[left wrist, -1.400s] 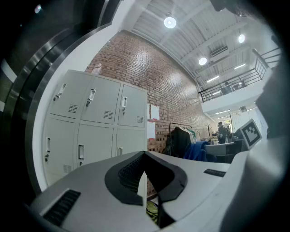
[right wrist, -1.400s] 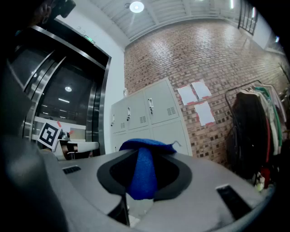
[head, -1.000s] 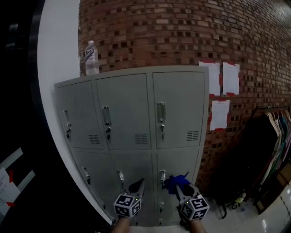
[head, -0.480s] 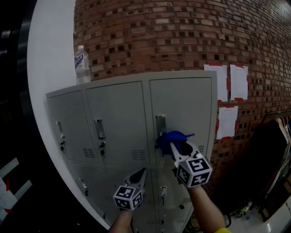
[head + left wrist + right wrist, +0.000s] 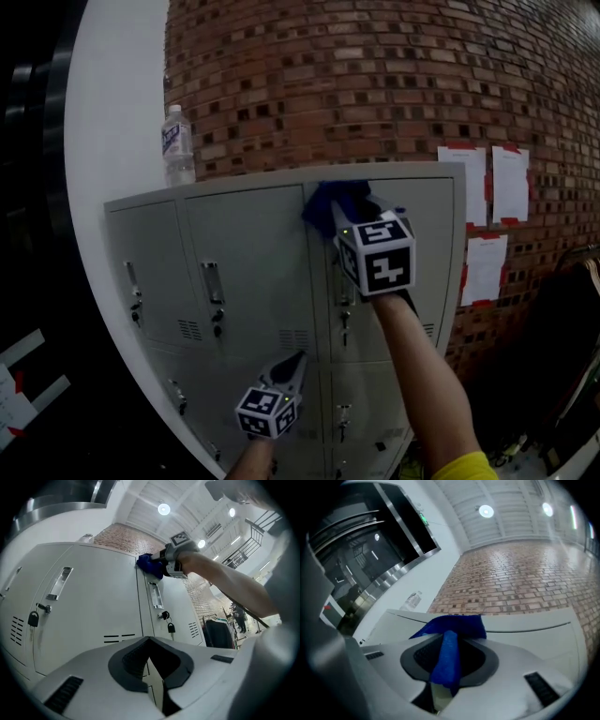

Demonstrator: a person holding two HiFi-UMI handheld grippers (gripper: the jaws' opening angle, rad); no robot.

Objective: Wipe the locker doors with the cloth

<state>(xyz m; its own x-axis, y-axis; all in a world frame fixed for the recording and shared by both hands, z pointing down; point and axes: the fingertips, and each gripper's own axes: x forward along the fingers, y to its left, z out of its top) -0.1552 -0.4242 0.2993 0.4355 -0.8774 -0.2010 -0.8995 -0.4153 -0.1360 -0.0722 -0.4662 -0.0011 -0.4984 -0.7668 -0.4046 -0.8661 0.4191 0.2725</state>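
Observation:
A grey bank of lockers [image 5: 253,253] stands against a brick wall. My right gripper [image 5: 339,211] is shut on a blue cloth [image 5: 330,198] and presses it against the top left corner of the upper right locker door [image 5: 422,244]. In the right gripper view the cloth [image 5: 449,644] is pinched between the jaws, bunched at the locker's top edge. The left gripper view shows the cloth [image 5: 149,565] on the door too. My left gripper [image 5: 291,366] hangs low in front of the lower doors, jaws shut and holding nothing.
A plastic water bottle [image 5: 177,145] stands on the locker top at the left. Padlocks [image 5: 33,618] and keys hang from the door handles. Paper sheets [image 5: 487,187] are taped to the brick wall on the right. A white pillar [image 5: 103,141] borders the lockers' left side.
My right gripper has risen with the cloth from the lower doors to the handle, then to the top corner of the upper right door. The left gripper stayed low.

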